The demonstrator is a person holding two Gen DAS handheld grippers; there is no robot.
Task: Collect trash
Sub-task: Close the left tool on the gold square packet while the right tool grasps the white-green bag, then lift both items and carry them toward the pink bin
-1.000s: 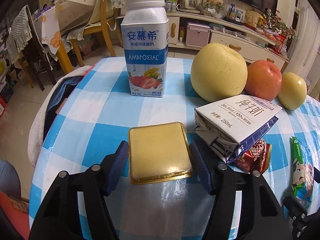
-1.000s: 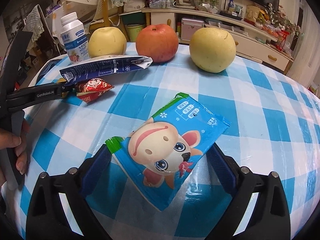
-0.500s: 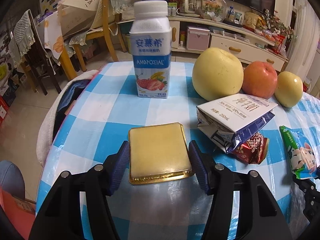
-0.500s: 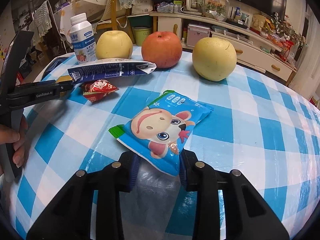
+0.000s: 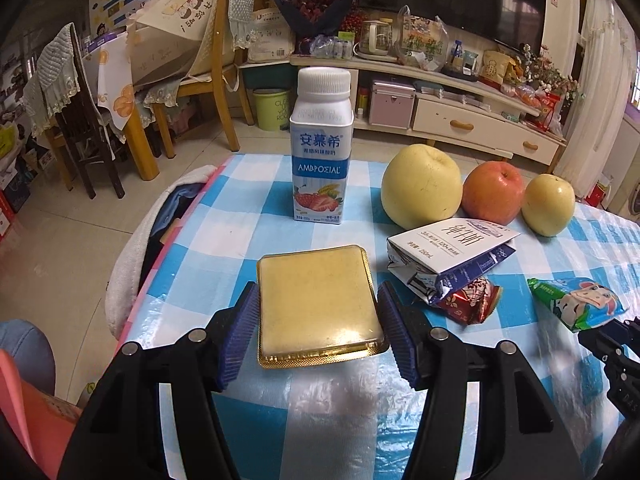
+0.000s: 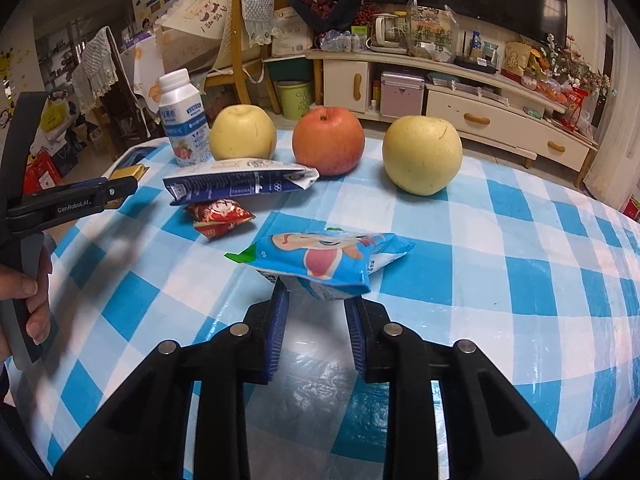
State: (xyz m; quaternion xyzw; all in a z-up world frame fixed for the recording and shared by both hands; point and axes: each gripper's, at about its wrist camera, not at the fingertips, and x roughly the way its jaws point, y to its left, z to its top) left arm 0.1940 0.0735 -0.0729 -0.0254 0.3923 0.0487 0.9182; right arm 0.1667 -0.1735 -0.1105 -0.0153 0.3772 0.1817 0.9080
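My left gripper (image 5: pixel 316 332) is shut on a flat gold-rimmed tray with a yellow top (image 5: pixel 318 300), held just above the table. My right gripper (image 6: pixel 318 312) is shut on a blue cartoon-cow snack wrapper (image 6: pixel 324 258) and holds it lifted off the cloth; the wrapper also shows in the left wrist view (image 5: pixel 576 306). A crushed white-and-blue milk carton (image 5: pixel 452 258) lies over a red candy wrapper (image 5: pixel 470 300); both show in the right wrist view, the carton (image 6: pixel 240 182) and the wrapper (image 6: pixel 218 216).
A strawberry yogurt bottle (image 5: pixel 322 148) stands at the back of the blue-checked table (image 5: pixel 208 240). Two yellow pears (image 5: pixel 420 188) (image 5: pixel 548 206) and a red apple (image 5: pixel 494 194) sit behind the carton. A cloth-draped chair (image 5: pixel 132 256) is at the table's left edge.
My right gripper closed on the cow wrapper and lifted it off the table. My left gripper, holding the gold tray, drew back and rose slightly.
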